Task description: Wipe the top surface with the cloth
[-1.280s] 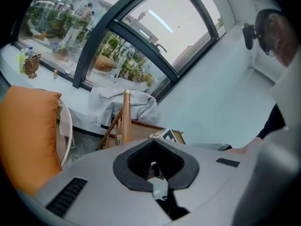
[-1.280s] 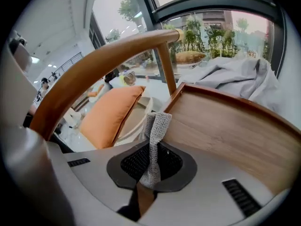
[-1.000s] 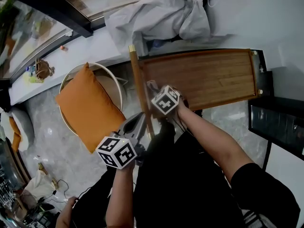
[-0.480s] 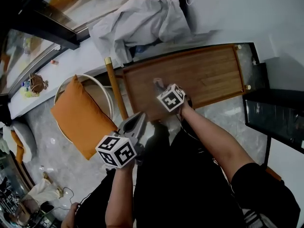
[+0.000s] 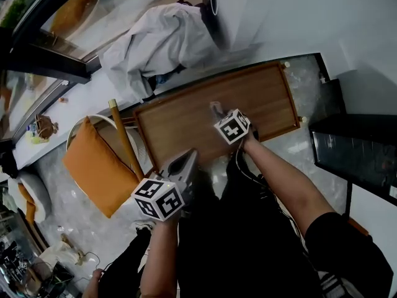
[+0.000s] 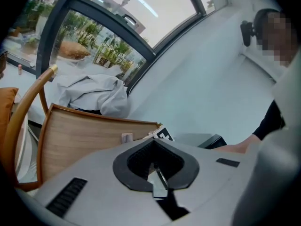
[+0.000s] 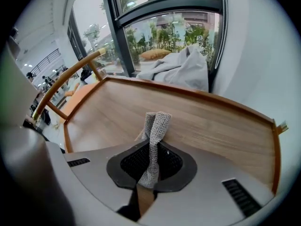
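A wooden table top (image 5: 180, 120) with a raised rim lies below me. My right gripper (image 5: 218, 113) hovers over its middle, shut on a grey knitted cloth (image 5: 215, 108). In the right gripper view the cloth (image 7: 155, 131) stands up twisted out of the jaws, just above the table top (image 7: 216, 126). My left gripper (image 5: 188, 158) hangs at the table's near edge, off the wood. Its jaws are together with nothing between them in the left gripper view (image 6: 157, 173), where the table top (image 6: 80, 135) and the cloth (image 6: 126, 138) show ahead.
A round chair with an orange cushion (image 5: 93, 166) stands left of the table, its curved wooden rail (image 5: 124, 138) close to the table's left end. A pale crumpled garment (image 5: 158, 42) lies on the window sill behind. A dark cabinet (image 5: 353, 157) sits to the right.
My right gripper has carried the cloth from the table's left end toward its middle. The left gripper has kept its place by the near edge.
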